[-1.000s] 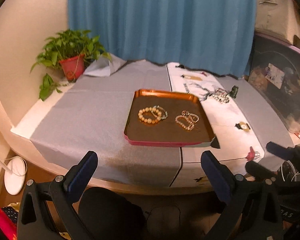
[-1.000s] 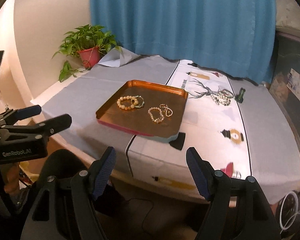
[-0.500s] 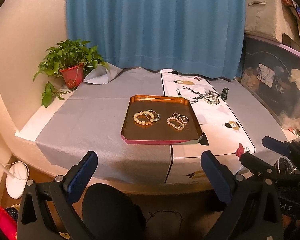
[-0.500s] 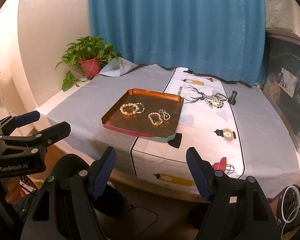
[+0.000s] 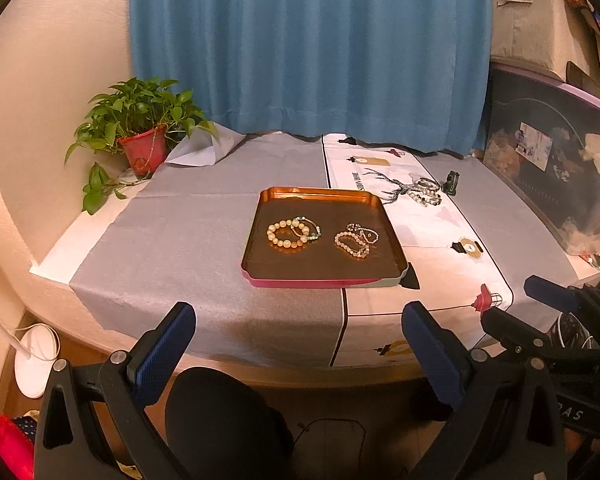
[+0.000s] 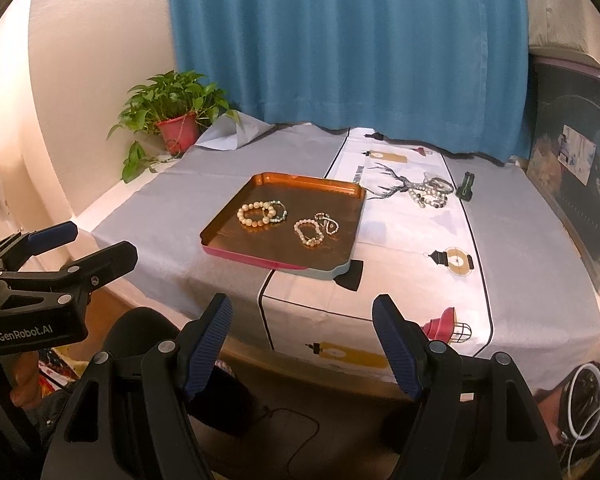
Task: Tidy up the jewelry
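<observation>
While I hold both grippers short of the table's near edge, my left gripper [image 5: 298, 344] and right gripper [image 6: 302, 338] are spread wide with nothing between the fingers. Four bracelets lie in the tray [image 5: 316, 194] in two touching pairs: a cream one [image 5: 286, 234] overlapping a green one [image 5: 310, 230], and a pearl one [image 5: 350, 244] against a thin one [image 5: 364, 234]. More bracelets [image 6: 430, 192] sit heaped on the runner [image 6: 404, 232] beyond, beside a dark clip [image 6: 466, 186].

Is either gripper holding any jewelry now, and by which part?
Nothing is held. The left gripper and the right gripper are open and empty, short of the tray.
</observation>
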Tool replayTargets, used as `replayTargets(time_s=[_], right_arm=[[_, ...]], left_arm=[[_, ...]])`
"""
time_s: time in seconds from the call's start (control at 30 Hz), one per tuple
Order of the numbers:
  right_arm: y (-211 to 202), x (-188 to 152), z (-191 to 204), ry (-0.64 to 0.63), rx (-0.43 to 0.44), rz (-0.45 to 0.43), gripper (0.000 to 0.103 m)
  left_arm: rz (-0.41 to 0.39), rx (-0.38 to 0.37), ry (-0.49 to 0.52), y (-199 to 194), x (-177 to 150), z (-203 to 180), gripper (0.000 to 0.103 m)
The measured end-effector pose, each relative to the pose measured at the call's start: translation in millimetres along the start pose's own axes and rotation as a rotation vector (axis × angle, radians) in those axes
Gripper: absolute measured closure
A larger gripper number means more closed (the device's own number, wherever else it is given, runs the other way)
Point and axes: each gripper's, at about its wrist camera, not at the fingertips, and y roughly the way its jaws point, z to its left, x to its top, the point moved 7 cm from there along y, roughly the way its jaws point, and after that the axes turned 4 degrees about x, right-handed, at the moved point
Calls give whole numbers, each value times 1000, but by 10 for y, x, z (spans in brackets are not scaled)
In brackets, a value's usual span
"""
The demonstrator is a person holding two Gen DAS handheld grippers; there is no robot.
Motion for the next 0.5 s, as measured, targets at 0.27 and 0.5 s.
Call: replayTargets(time_s=[0.27, 0.5], right_arm=[[142, -18, -81, 20, -5, 21, 30], [314, 21, -315, 50, -32, 35, 30]], left_arm=[[32, 7, 2, 190, 31, -5, 1], [73, 0, -9, 416, 50, -22, 1]])
